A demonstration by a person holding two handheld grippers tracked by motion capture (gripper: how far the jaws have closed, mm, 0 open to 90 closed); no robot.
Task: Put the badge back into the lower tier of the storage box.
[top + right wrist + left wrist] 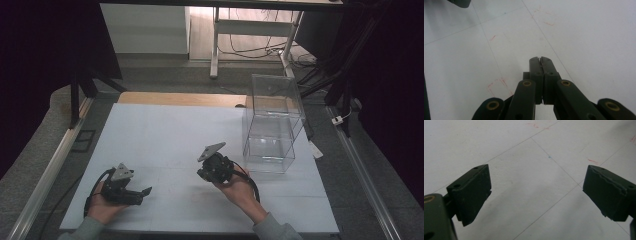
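Note:
My left gripper (pixel 143 195) rests low over the white table top (pixel 165 130) at the front left, held in a hand. In the left gripper view it (pixel 536 192) stands wide open, with bare table between its fingers (pixel 471 192). Near the middle front, a hand holds my right gripper (pixel 205 175) a little above the table. Its jaws (pixel 540 60) are pressed together with nothing between them. A tall clear plastic box (pixel 272 122) stands at the right side of the table, apart from both grippers.
Thin pencil lines and faint red marks (pixel 499 82) cross the white surface. A wooden strip (pixel 180 98) runs along the table's far edge. Metal rails (pixel 47 175) flank both sides, and desk legs with cables (pixel 250 47) stand beyond.

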